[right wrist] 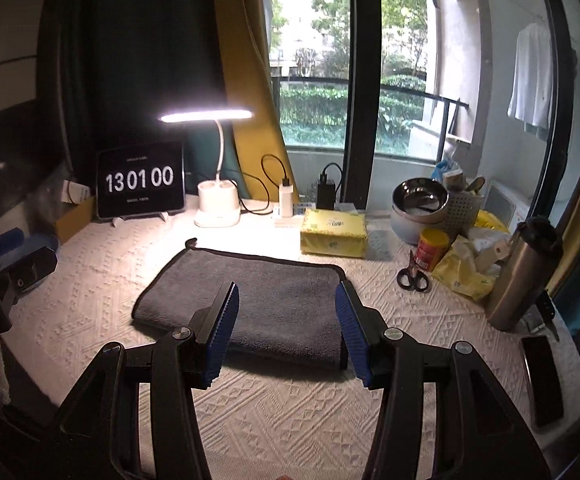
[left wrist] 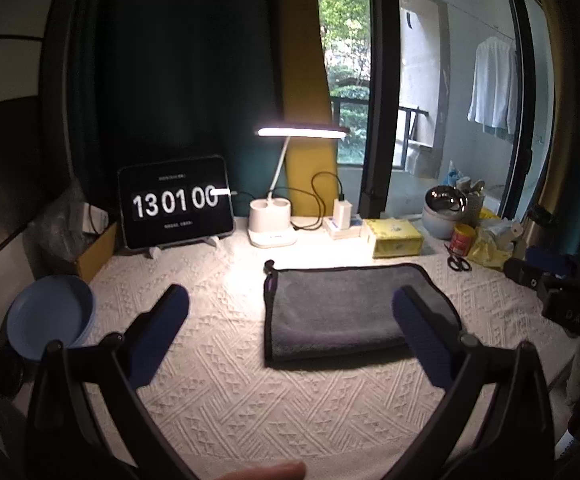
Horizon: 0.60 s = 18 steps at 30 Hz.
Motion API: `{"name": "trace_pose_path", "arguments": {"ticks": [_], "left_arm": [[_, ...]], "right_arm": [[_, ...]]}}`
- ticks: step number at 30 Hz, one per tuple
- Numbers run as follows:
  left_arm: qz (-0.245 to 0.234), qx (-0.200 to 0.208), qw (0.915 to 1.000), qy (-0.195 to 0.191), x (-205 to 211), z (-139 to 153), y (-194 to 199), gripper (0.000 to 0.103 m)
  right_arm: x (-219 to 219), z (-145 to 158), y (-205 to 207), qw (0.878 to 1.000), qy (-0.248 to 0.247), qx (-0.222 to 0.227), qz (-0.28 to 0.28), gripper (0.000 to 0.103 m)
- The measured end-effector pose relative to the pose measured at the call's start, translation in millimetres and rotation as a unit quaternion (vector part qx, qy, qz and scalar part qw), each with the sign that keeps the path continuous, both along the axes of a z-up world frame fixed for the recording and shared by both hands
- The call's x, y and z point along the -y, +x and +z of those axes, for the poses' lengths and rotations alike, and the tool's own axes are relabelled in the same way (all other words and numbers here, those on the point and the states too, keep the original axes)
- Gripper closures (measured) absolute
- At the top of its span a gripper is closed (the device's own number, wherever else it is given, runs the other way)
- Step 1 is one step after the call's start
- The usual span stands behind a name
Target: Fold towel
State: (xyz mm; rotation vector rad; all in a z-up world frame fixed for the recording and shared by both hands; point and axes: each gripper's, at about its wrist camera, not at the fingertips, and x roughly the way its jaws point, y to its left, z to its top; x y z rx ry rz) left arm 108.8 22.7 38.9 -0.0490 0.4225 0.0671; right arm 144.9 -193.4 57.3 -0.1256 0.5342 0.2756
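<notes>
White textured cloth (right wrist: 290, 412) covers your work surface, backed by a dark curtain and a balcony window. Along the rear edge stand a tablet clock (right wrist: 141, 179), a lit desk lamp (right wrist: 216, 204) and a yellow tissue pack (right wrist: 333, 233); scissors (right wrist: 412, 276) and a steel flask (right wrist: 524, 272) lie at the right. The gray towel (right wrist: 258, 300) lies folded flat at the centre. Your left gripper (left wrist: 290, 320) hovers above the cloth with fingers spread wide, holding nothing. Your right gripper (right wrist: 288, 328) hovers over the towel's near edge, fingers apart, also holding nothing.
</notes>
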Motion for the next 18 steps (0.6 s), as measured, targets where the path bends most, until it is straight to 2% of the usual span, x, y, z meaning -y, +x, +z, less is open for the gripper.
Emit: {"name": "trace_pose_path", "arguments": {"ticks": [6,10,13,18], "left_arm": [[0.007,0.055,0.9984,-0.004,8,1,-46,0.000],[-0.023,0.071,0.9970,-0.019,11,-4,-76,0.000],[-0.047,0.082,0.9955,-0.009,13,-3,-91,0.000],[-0.058,0.096,0.9936,-0.013,8,0,-109,0.000]], "right_arm": [[4,7,-43,0.999,0.022,0.040,-0.018,0.050],[4,8,-77,0.997,0.028,0.062,-0.026,0.050],[5,6,-100,0.997,0.034,0.066,-0.028,0.050],[0,2,-126,0.997,0.023,0.068,-0.025,0.050]]}}
